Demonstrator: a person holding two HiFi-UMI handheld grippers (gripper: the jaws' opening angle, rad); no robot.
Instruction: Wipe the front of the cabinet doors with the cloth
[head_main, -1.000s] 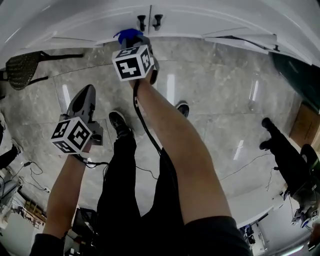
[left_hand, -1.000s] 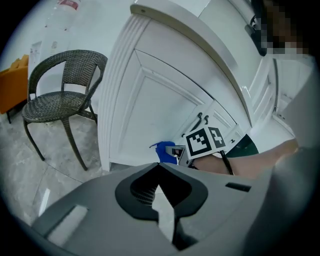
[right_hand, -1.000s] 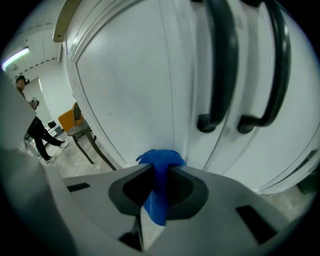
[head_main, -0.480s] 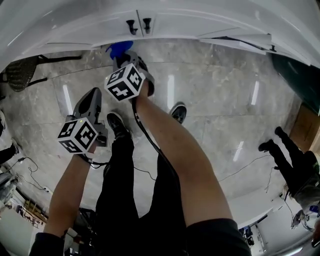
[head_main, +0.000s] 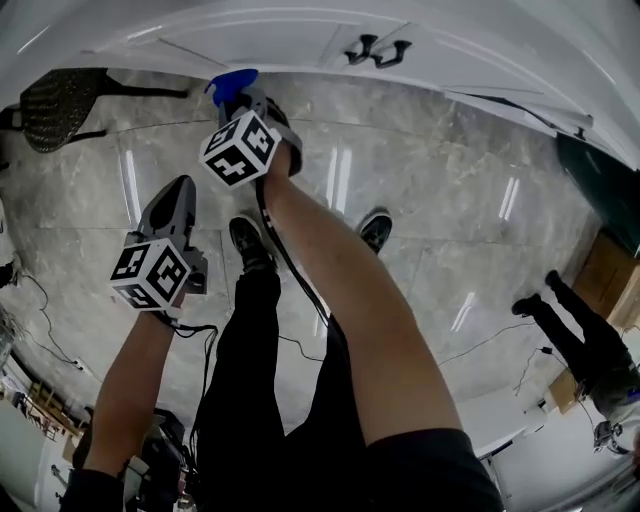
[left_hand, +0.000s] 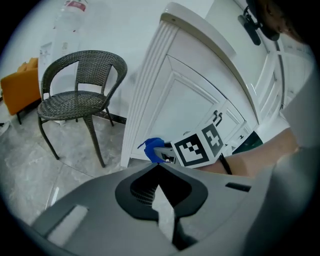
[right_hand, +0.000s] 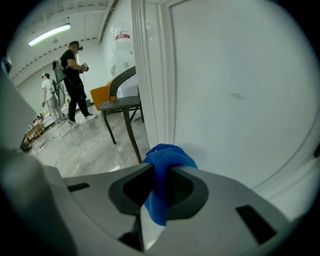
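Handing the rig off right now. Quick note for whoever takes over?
Right claw: shut on the blue cloth, which is bunched at its tip by the left cabinet door, near the outer edge. I can't confirm contact.
Left claw: shut, empty, held back from the cabinet.
Done: nothing on the doors shows how much is wiped.
Left: assume both fronts. The right door, past the handles, probably needs a pass.
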